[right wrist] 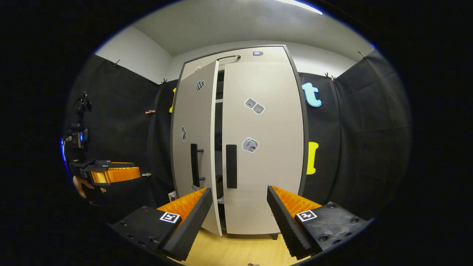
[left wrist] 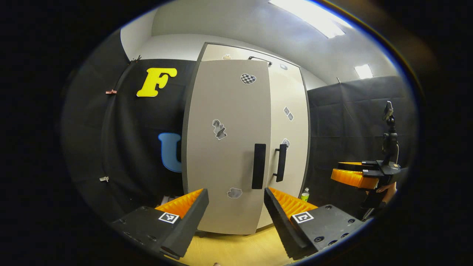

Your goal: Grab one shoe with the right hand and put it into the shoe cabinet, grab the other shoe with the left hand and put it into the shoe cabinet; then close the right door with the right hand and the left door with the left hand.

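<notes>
In the right gripper view, the left claw [right wrist: 122,173] hangs at the far left, held by a hand [right wrist: 79,184]; how far it gapes cannot be told from here. In the left gripper view it [left wrist: 236,207] stands wide, holding nothing. Ahead rises the tall beige shoe cabinet [right wrist: 258,53] on the pale wooden floor [right wrist: 236,251]. Its left door [right wrist: 194,147] with a black bar handle [right wrist: 194,164] stands ajar, a dark gap beside it. The right door [right wrist: 262,147] looks closed or nearly so. The right claw [right wrist: 239,207] is spread wide and empty. The shoes cannot be made out.
</notes>
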`<state>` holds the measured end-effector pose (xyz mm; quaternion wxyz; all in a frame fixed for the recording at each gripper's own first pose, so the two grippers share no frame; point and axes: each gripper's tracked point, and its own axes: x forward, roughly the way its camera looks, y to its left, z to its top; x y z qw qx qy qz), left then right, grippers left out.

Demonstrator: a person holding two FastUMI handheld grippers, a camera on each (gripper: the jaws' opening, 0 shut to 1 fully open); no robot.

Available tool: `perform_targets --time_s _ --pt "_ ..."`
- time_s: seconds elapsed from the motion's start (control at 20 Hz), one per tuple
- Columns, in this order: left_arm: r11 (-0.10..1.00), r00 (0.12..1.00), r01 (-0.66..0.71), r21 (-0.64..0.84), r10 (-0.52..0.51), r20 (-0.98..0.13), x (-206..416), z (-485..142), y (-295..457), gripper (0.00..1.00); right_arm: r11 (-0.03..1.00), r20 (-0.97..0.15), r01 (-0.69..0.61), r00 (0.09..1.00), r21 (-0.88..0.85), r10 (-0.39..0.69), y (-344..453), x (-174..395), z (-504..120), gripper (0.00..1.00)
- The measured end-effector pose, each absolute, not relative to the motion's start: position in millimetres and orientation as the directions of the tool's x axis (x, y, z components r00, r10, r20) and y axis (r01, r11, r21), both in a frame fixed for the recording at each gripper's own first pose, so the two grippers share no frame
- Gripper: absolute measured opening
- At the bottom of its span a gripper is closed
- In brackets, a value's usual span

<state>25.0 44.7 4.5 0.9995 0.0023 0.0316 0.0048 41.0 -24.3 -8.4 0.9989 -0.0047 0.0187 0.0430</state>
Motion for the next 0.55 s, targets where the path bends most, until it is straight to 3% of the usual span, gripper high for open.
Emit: perform_targets --time_s 0.55 --pt "0.999 0.998 0.017 0.028 -0.015 -0.064 34.7 1.2 41.2 0.95 0.997 -0.040 -0.073 0.997 -0.020 0.072 -29.8 42.5 -8.3 0.98"
